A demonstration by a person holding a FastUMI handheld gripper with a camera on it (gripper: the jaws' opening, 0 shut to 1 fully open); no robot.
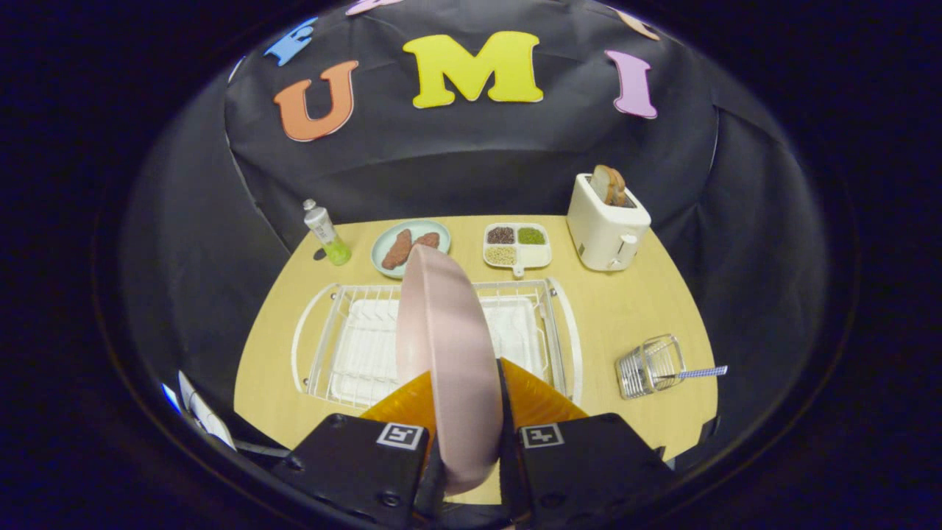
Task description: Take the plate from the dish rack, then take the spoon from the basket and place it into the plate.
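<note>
The gripper (471, 412) clamps one pink plate (441, 346) edge-on at twelve o'clock, hiding part of the dish rack (353, 346). One spoon (699, 373) lies in one basket (651, 366) at two o'clock.

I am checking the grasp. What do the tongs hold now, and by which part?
The tongs hold the round pink plate on edge, gripped at its near rim.

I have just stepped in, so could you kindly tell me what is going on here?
The handheld gripper is shut on a pale pink round plate, holding it on edge above the white wire dish rack. The spoon with the blue checked handle lies in the small wire basket on the wooden table.
</note>
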